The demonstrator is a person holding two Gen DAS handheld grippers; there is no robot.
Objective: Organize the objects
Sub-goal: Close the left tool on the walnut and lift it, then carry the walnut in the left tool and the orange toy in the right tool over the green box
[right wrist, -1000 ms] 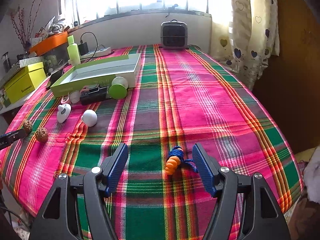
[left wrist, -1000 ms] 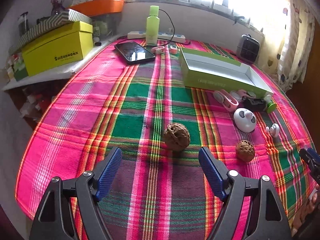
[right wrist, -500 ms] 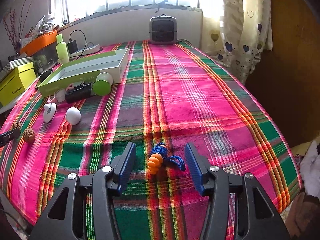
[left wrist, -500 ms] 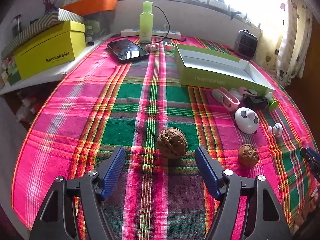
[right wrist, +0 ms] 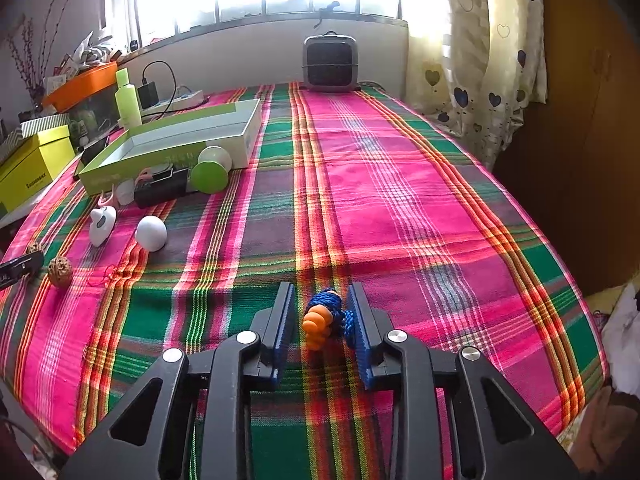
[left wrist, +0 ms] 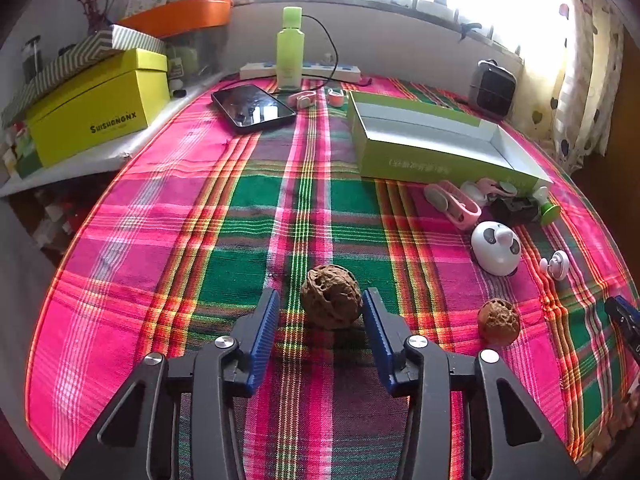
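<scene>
Left gripper: its jaws have just been closing around the large brown wrinkled walnut; the right blue pad touches the nut's side, while a clear gap remains at the left pad, so it is not yet clamped.
Large walnut: rests on the pink-and-green plaid cloth surface, between the left gripper's fingertips.
Right gripper: its jaws have just been closing on the small toy of blue knotted cord with an orange ribbed body; the cord meets the right pad, and a narrow gap shows at the left pad.
Toy: lies on the cloth near the front edge, between the right gripper's fingers.
Small walnut: a second brown wrinkled nut, on the cloth to the right of the large one, well apart from it.
Open box: shallow lime-green cardboard tray with a white inside, farther back on the surface.
Beside the box: a white panda-faced round gadget and a pink clip-like item, just in front of its near wall.
Far edge: a dark phone lying flat and an upright lime-green plastic bottle.
</scene>
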